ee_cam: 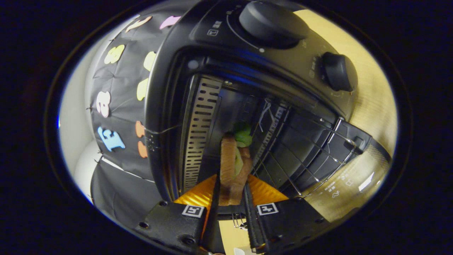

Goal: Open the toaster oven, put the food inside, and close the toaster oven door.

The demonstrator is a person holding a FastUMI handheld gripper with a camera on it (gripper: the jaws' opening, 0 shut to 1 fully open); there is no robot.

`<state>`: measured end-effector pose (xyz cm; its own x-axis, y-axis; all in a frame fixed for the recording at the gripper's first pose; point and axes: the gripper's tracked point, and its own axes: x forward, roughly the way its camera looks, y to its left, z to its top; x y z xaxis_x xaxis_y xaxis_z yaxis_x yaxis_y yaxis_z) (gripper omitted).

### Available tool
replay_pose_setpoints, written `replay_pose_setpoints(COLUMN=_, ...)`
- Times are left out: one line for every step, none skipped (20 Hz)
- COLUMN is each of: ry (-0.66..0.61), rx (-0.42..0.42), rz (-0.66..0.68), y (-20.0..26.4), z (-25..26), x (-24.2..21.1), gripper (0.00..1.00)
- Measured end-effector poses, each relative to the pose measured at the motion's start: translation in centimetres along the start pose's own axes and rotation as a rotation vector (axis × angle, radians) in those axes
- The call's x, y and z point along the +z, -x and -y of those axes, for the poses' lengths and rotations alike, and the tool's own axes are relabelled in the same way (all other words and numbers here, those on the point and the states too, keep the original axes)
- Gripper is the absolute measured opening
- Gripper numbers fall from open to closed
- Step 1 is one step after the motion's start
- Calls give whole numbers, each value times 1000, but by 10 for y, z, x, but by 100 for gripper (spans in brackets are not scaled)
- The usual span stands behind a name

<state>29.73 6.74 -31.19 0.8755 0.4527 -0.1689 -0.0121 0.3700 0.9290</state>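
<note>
inside toaster oven mouth, jaws nearly closed, pinching sandwich.

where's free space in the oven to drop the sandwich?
Free: the wire rack, bare from the sandwich out to the open door. Past the sandwich, the cavity toward the back wall also looks unoccupied, though dark. Crowded: the slotted side wall runs close beside the sandwich. The gripper is shut on the sandwich.
</note>
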Motion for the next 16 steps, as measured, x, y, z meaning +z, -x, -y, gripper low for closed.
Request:
replay_pose_setpoints(ry=0, rx=-5, rz=-10, y=3, z=-2, x=-1, gripper=44)
replay_pose_setpoints(ry=-2, rx=-7, rz=-21, y=4, z=-4, x=-3, gripper=47)
replay_pose_setpoints(ry=4, rx=-26, rz=-32, y=5, z=-3, x=-6, gripper=53)
replay_pose_setpoints(ry=8, rx=-34, rz=-35, y=3, z=-2, x=-11, gripper=58)
replay_pose_setpoints(ry=9, rx=-49, rz=-40, y=4, z=-2, x=-12, gripper=64)
replay_pose_setpoints(ry=19, rx=-64, rz=-56, y=9, z=-3, x=-13, gripper=70)
replay_pose_setpoints(ry=38, rx=-84, rz=-73, y=10, z=-3, x=-17, gripper=70)
replay_pose_setpoints(ry=68, rx=-106, rz=-92, y=13, z=-2, x=-21, gripper=74)
replay_pose_setpoints(ry=100, rx=-131, rz=-116, y=15, z=-2, x=-26, gripper=79)
replay_pose_setpoints(ry=134, rx=-154, rz=-137, y=17, z=-2, x=-31, gripper=83)
replay_pose_setpoints(ry=166, rx=-174, rz=-156, y=19, z=-2, x=-35, gripper=87)
replay_pose_setpoints(ry=202, rx=-203, rz=-173, y=23, z=-3, x=-38, gripper=90)
replay_pose_setpoints(ry=243, rx=-240, rz=-185, y=27, z=-1, x=-39, gripper=94)
replay_pose_setpoints(ry=287, rx=-281, rz=-204, y=27, z=4, x=-39, gripper=96)
replay_pose_setpoints(ry=323, rx=-306, rz=-218, y=29, z=4, x=-39, gripper=97)
replay_pose_setpoints(ry=348, rx=-330, rz=-233, y=33, z=3, x=-41, gripper=98)
